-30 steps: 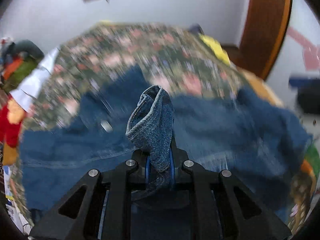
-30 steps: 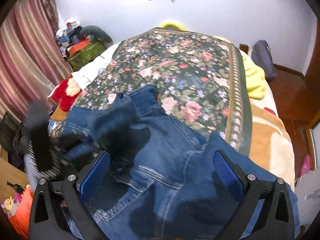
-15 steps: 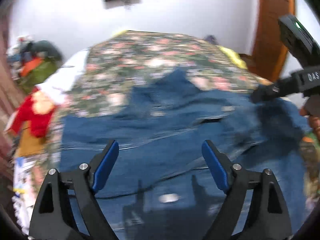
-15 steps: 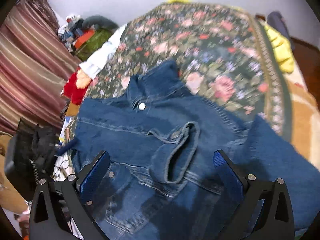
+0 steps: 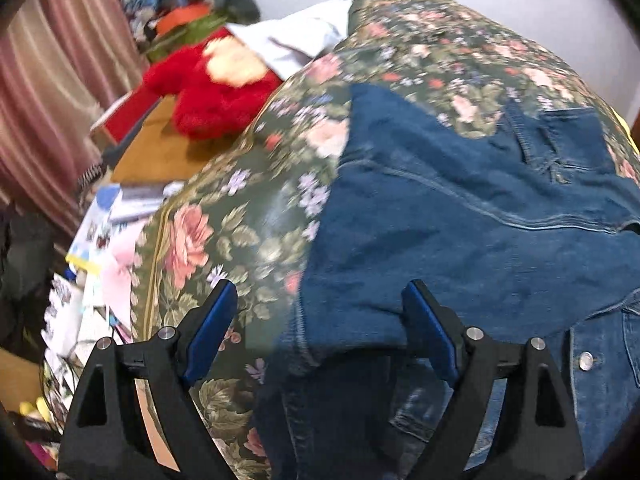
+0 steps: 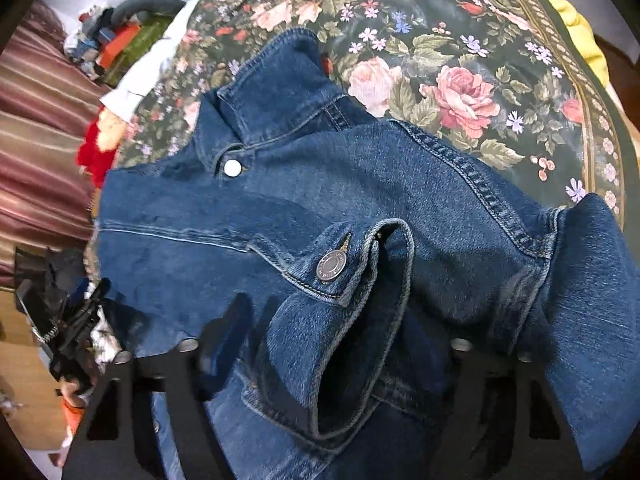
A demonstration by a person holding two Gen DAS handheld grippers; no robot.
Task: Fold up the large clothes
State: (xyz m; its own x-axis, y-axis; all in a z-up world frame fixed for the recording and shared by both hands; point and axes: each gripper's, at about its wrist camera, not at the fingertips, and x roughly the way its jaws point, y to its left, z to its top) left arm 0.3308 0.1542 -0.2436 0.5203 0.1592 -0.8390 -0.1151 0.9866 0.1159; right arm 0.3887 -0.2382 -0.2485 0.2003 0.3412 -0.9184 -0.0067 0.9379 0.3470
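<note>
A blue denim jacket (image 6: pixel 360 200) lies front-up on the floral bedspread (image 6: pixel 460 60), collar toward the far end. One sleeve is folded across the chest, its buttoned cuff (image 6: pixel 344 276) lying open in front of my right gripper (image 6: pixel 336 344). That gripper is open and low over the jacket, its fingers partly buried in the denim. In the left wrist view the jacket (image 5: pixel 460 220) covers the right half. My left gripper (image 5: pixel 320 320) is open at the jacket's left side edge, a fold of denim lying between its fingers.
The bedspread (image 5: pixel 224 232) falls away at the bed's left edge. Beside it are a red plush toy (image 5: pixel 216 92), papers and books (image 5: pixel 100 240), a wooden surface and striped curtains (image 5: pixel 44 92). A yellow cloth (image 6: pixel 576 28) lies at the bed's far right.
My left gripper let go of the sleeve cuff it held a second ago, opened, and swung left to the jacket's side edge. My right gripper came down closer over the folded sleeve.
</note>
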